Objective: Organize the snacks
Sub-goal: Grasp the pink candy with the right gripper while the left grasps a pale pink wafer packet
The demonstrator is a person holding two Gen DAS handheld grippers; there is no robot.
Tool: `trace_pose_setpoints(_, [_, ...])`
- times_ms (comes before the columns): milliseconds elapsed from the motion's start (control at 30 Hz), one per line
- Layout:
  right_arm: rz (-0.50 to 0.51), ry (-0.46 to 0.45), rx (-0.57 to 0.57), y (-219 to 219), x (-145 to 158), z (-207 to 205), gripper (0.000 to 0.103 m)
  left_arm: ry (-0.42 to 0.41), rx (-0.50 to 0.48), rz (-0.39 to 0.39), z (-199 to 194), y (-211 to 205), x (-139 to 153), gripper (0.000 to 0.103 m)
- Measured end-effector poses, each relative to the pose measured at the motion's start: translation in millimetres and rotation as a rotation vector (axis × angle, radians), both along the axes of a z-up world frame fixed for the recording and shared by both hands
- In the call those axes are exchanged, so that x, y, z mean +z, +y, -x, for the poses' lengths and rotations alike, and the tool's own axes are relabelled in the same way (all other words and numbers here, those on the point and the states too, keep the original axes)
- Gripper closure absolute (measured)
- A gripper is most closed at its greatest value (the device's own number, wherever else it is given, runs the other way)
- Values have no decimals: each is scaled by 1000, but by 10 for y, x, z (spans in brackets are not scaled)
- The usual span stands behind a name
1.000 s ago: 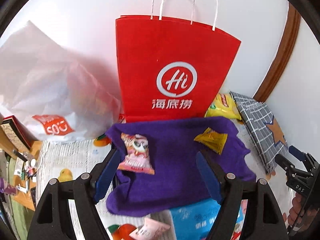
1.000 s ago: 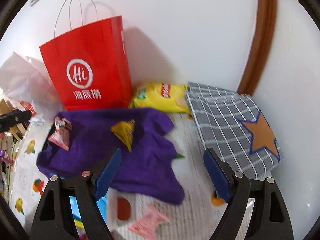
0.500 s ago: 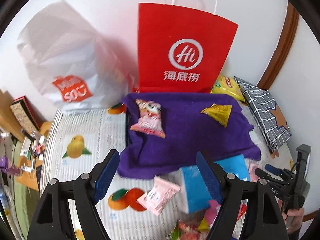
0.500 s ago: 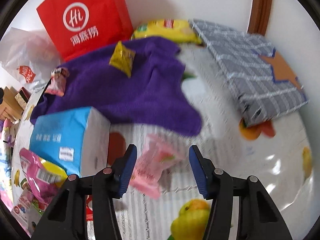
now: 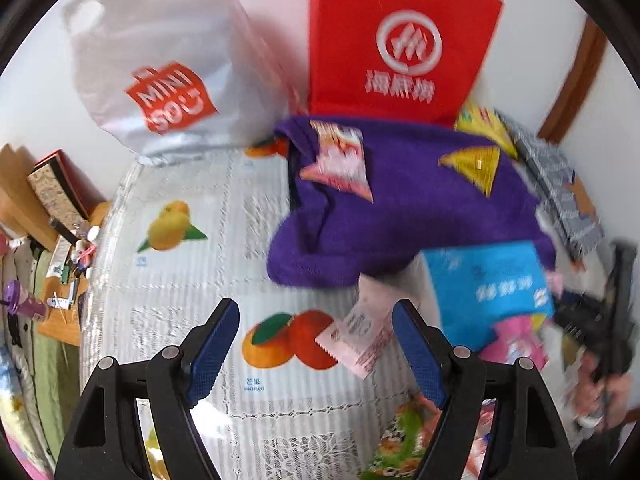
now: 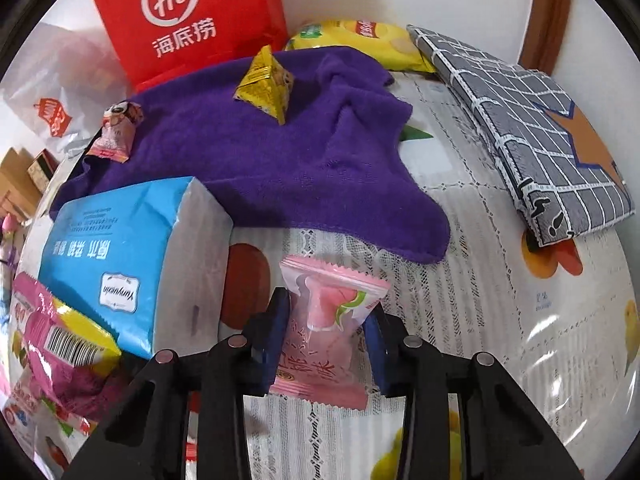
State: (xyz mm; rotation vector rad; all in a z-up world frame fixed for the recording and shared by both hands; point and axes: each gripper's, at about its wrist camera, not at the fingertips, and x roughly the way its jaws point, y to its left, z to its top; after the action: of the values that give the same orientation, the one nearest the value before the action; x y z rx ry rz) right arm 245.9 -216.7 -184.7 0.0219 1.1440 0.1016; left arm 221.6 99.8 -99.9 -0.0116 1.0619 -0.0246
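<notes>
My right gripper (image 6: 324, 326) is closing on a pink candy packet (image 6: 326, 320); both blue pads press its sides just above the fruit-print tablecloth (image 6: 480, 320). My left gripper (image 5: 315, 308) hangs open over the cloth, with a second pink packet (image 5: 360, 332) lying ahead of it, nearer the right finger, untouched. A purple towel (image 6: 280, 168) carries a yellow triangular snack (image 6: 266, 88) and a pink owl-print snack (image 6: 116, 130). The right gripper (image 5: 592, 320) also shows at the left wrist view's right edge, a hand under it.
A red paper bag (image 6: 188, 20) and a white plastic bag (image 5: 160, 72) stand at the wall. A blue tissue pack (image 6: 120, 260) lies left of the right gripper, with pink and yellow snack packs (image 6: 60, 340) beside it. A yellow chip bag (image 6: 360, 40) and grey checked pouch (image 6: 540, 132) lie far right.
The right gripper dropped to the table and closed from wide open onto the pink candy packet. The left gripper moved down and back from the towel, staying open.
</notes>
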Motion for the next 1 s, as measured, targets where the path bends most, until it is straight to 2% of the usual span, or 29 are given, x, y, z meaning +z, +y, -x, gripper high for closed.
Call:
trace_pose_setpoints(67, [-10, -7, -10, -58, 40, 25, 68, 17, -30, -25, -14, -62, -145, 25])
trace_pose_setpoints(100, [-18, -12, -16, -95, 70, 38, 72, 22, -45, -30, -18, -89, -192, 25])
trace_pose_setpoints(300, [-28, -32, -39, -227, 187, 97, 73, 44, -121, -21, -57, -222, -426, 25])
trace_pose_setpoints(633, [-32, -36, -29, -204, 249, 154, 73, 60, -153, -7, -152, -273, -640, 28])
trace_pose_setpoints(700, [-26, -45, -23, -183, 281, 159, 73, 60, -159, 2, -162, -276, -668, 32])
trace_pose_setpoints(767, [-26, -48, -19, -172, 298, 167, 73, 67, -169, 14, -177, -287, -699, 45])
trace_pose_setpoints(900, [-22, -52, -14, -139, 323, 169, 73, 54, -192, 23, -153, -301, -692, 62])
trace_pose_setpoints(1000, [-21, -57, -11, -114, 343, 171, 73, 48, -194, 50, -140, -290, -630, 65])
